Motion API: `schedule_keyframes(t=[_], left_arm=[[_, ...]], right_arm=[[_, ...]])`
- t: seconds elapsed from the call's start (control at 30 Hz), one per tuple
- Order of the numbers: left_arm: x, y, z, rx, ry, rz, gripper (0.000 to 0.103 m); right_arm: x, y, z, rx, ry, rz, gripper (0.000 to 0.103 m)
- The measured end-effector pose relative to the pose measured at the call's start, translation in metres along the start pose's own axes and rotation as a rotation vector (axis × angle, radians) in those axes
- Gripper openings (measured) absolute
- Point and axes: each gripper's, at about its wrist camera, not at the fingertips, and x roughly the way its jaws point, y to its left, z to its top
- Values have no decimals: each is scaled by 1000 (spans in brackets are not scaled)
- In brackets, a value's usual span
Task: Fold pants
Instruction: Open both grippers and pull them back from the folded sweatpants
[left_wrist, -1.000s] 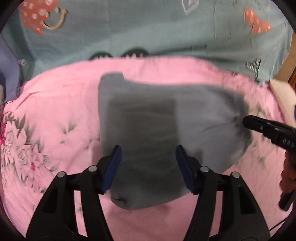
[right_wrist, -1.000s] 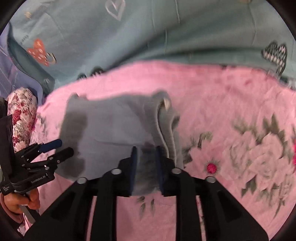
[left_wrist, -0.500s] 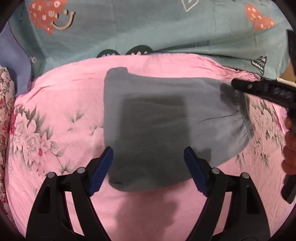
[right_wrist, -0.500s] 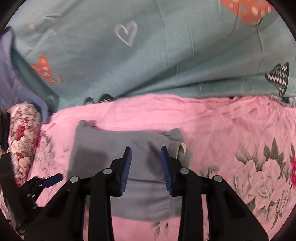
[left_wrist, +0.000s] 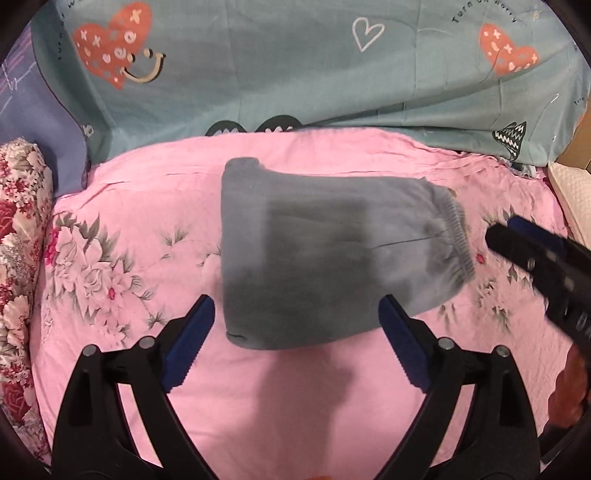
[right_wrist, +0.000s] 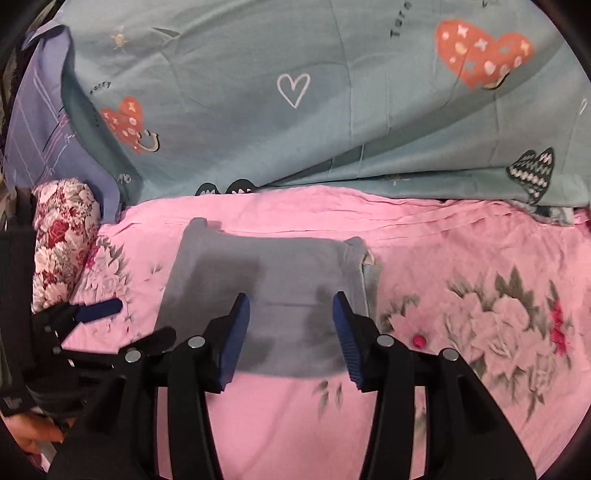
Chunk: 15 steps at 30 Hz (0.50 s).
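- A floral bolster (left_wrist: 18, 236) is lying at the far left edge of the bed, beside the pink floral sheet (left_wrist: 122, 266).
- The left gripper (left_wrist: 295, 332) is hovering over the near edge of the sheet, with its fingers (left_wrist: 192, 343) spreading wide and still opening. Nothing is sitting between them and nothing is being gripped; the blue pads are standing clear of the fabric.
- The grey pants (left_wrist: 325, 258) are lying folded into a compact bundle on the pink sheet, near the middle of the bed. The ribbed waistband (left_wrist: 456, 236) is facing the right side, and the near folded edge is lying just beyond the left gripper.
- The right gripper (right_wrist: 291, 332) is hovering above the near right part of the pants, with its fingers (right_wrist: 347, 339) partly apart and opening. The fabric is showing between them but the pads are not pressing on it.
- In the left wrist view the right gripper is appearing blurred at the right edge, just beside the waistband.
- A teal heart-print cover (left_wrist: 295, 62) is draping behind the sheet across the back.
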Motion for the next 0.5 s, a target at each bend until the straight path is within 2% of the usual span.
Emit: schedule_keyframes(t=[0.1,0.27,0.5], left_arm=[[-26,-2,-5,-3,-11,18,96],[-62,-1,-15,5,-64,42,99],[-91,1,-30,3,-91,50,99]], right_arm=[[-20,15,-13,-26,5,-47,53],[-56,14,-31,-7,6,-78,56],[-70,21,-49,-1,32,-83,56]])
